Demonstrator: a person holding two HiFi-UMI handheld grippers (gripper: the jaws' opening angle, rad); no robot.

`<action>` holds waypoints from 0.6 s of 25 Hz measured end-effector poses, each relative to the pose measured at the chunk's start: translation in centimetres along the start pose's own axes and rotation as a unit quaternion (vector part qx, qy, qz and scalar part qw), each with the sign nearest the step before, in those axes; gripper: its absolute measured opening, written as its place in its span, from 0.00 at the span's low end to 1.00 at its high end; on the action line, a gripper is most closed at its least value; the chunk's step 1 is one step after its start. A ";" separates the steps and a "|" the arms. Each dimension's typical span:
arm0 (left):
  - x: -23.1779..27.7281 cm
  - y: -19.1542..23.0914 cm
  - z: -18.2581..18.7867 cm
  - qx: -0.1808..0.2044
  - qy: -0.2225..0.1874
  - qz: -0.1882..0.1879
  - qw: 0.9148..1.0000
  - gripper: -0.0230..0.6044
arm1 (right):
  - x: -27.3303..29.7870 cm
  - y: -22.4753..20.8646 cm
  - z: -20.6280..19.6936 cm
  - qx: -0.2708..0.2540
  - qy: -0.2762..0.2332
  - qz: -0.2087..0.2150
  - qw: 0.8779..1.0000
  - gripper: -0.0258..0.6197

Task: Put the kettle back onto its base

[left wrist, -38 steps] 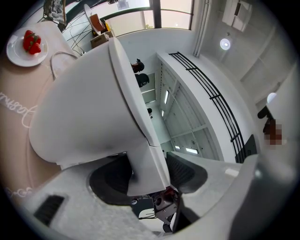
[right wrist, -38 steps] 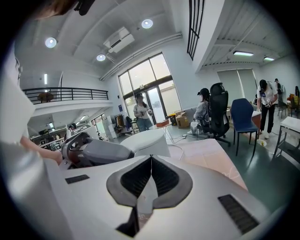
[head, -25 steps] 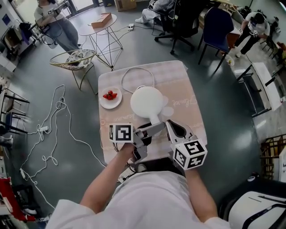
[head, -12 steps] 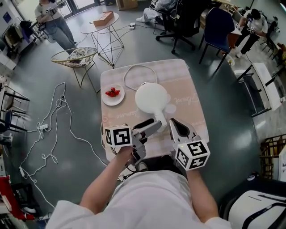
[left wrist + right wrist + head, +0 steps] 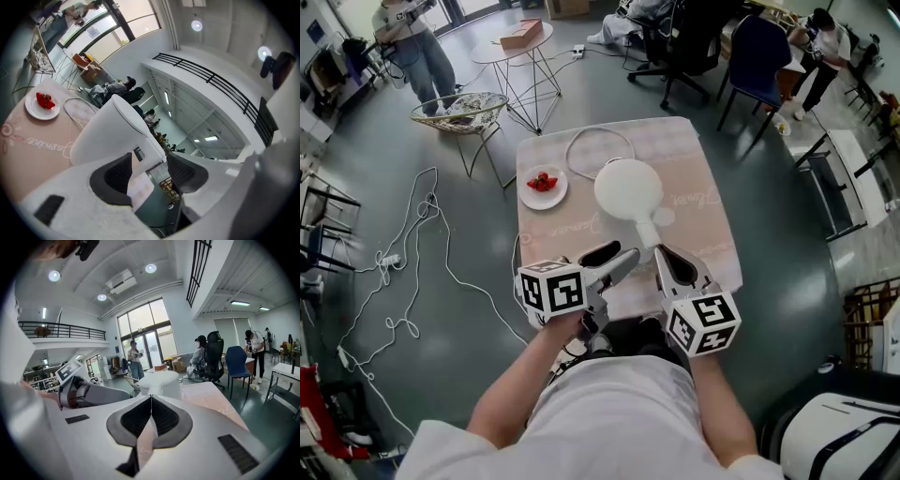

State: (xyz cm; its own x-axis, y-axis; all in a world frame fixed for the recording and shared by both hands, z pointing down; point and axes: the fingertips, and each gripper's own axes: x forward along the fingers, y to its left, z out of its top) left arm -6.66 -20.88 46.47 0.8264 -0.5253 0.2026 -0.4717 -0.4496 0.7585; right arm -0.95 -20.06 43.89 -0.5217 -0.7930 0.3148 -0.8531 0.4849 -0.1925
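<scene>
From above the person's head, the kettle point(image 5: 628, 187) stands upright about the middle of the table point(image 5: 698, 155), a little toward the far edge, with a white cord point(image 5: 600, 129) looping behind it and a plate point(image 5: 529, 195) of strawberries point(image 5: 542, 181) off by the left edge. I can't see the base itself. The kettle's round body covers whatever is under it, but the cord runs in beneath it, so I'd guess the kettle is already seated on it. Both tools hang over the near edge, well clear of the kettle: the left gripper point(image 5: 617, 255) with its fingers apart, the right gripper point(image 5: 660, 252) beside it. The left gripper view shows the left gripper point(image 5: 150, 159) with its fingers spread and closing, only tablecloth and floor in the gap; the kettle point(image 5: 112, 131) rises just beyond them, untouched. In the right gripper view the right gripper point(image 5: 151, 400) has its fingers pressed together on nothing, and the kettle point(image 5: 159, 383) stands level farther up the table. To my eye the job looks done, or nearly so; what's left, at most, is making sure it sits square.
</scene>
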 end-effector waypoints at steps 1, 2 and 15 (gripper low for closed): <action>-0.3 -0.1 -0.2 0.009 0.002 0.005 1.000 0.43 | -0.2 0.4 -0.1 0.000 0.000 0.000 1.000 0.05; -0.6 -0.3 -0.4 0.019 0.003 0.009 1.000 0.42 | -0.3 0.8 -0.2 -0.001 0.000 0.001 1.000 0.05; -3.1 -2.3 -2.6 0.149 0.015 0.068 0.986 0.17 | -2.2 4.7 -1.7 -0.012 0.000 0.005 1.000 0.05</action>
State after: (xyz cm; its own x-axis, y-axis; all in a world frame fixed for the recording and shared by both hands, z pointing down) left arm -7.36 -16.33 45.68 0.7558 -0.5760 0.3116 -0.6448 -0.5712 0.5079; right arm -3.75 -15.40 43.84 -0.5303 -0.7882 0.3123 -0.8476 0.5017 -0.1728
